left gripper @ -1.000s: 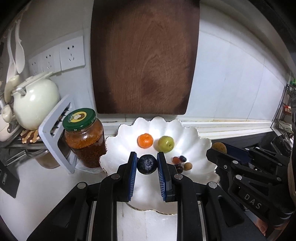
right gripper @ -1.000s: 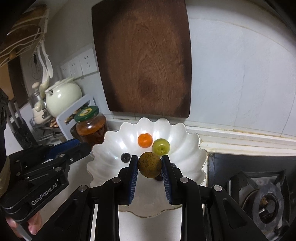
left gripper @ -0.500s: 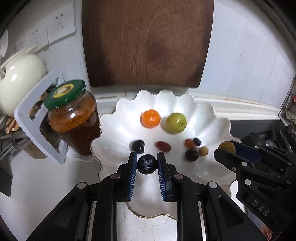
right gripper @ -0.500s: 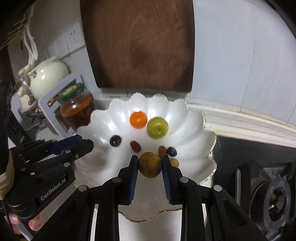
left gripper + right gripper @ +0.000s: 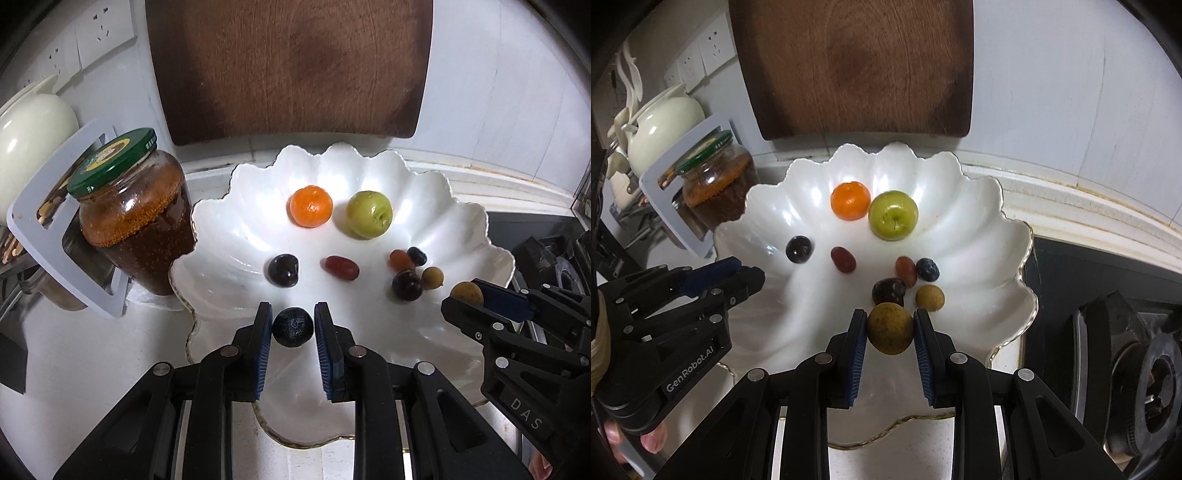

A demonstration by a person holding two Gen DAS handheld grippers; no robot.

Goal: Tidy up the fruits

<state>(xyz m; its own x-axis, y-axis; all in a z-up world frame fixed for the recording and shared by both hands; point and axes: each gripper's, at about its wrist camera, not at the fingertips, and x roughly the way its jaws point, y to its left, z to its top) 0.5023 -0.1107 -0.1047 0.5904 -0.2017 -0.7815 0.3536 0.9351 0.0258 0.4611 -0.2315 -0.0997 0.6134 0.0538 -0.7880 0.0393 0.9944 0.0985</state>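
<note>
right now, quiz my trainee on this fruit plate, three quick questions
1. True or false: the jar has its green lid off.
2. The right gripper grips: A a banana, B a yellow-brown fruit, C a strawberry.
3. Which fruit on the scalloped plate lies next to the green fruit?
Key: 1 false; 2 B; 3 the tangerine. The left gripper, jaws opening, has a blueberry between them.
</note>
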